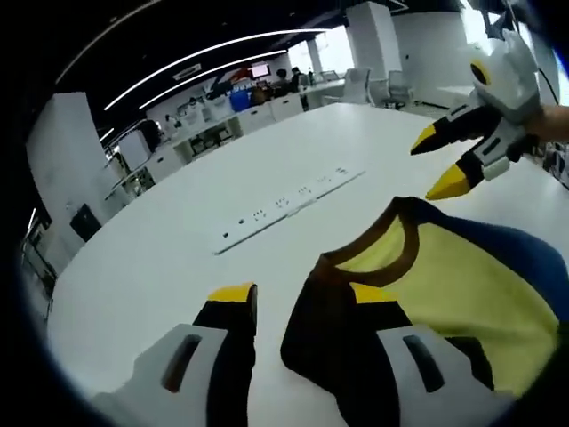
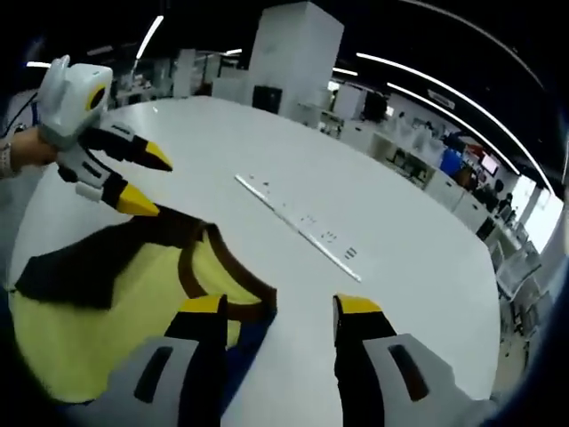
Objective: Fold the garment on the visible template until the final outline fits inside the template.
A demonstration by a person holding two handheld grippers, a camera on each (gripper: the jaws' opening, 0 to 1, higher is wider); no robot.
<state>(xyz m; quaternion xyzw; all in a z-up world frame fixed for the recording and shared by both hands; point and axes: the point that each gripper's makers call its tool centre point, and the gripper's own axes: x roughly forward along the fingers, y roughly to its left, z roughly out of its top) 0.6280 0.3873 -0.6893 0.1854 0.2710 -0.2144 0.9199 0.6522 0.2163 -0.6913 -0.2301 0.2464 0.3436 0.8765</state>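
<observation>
Lying flat on the white bench [image 1: 178, 258], the yellow T-shirt [image 1: 462, 285] with brown collar and sleeve sits below both tools; left tool [image 1: 307, 307] and right tool [image 2: 280, 307] hover with jaws apart, gripping nothing.

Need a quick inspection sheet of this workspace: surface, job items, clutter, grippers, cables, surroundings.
Surface: white table with a recessed socket strip.
Job's things: yellow garment with a brown collar and blue parts, lying unfolded; template: nothing seen.
Clutter: nothing seen.
Grippers: left gripper open, over the garment's shoulder; right gripper open, at the collar edge.
Cables: nothing seen.
Surroundings: open office, desks, pillar, ceiling light strips.
</observation>
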